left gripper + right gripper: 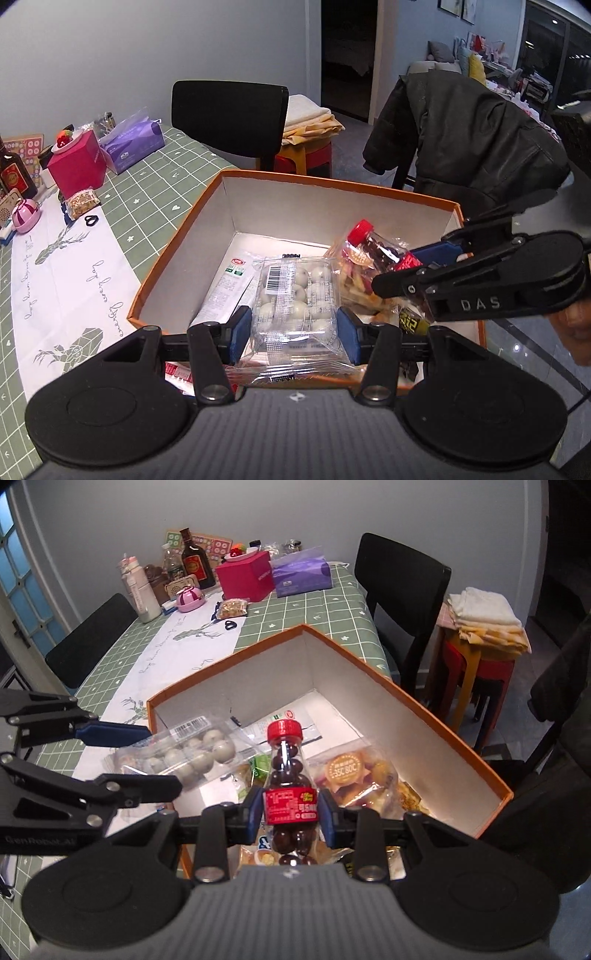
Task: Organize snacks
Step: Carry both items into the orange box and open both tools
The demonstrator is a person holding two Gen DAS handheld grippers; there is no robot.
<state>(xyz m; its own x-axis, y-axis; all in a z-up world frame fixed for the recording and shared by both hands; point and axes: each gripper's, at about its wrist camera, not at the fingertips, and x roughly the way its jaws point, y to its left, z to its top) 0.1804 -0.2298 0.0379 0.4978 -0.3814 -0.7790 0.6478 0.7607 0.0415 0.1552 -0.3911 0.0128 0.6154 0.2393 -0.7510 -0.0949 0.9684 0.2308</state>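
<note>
The left gripper point(291, 332) is clenched on a clear pack of white balls point(295, 295), held over the orange box point(332, 182) at its six-o'clock edge; the right gripper point(290, 812) grasps a small red-capped bottle of chocolate balls point(290, 775) above the box's snack bags, around five o'clock; the risk, I judge, is crowding: both loads hang close together, so the slippery wrapper could snag the other gripper, or the bottle could topple onto the bags when released.

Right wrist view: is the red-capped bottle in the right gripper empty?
No: the red-capped bottle, clamped between the right gripper pads, is packed with dark round candies from neck to base.
</note>
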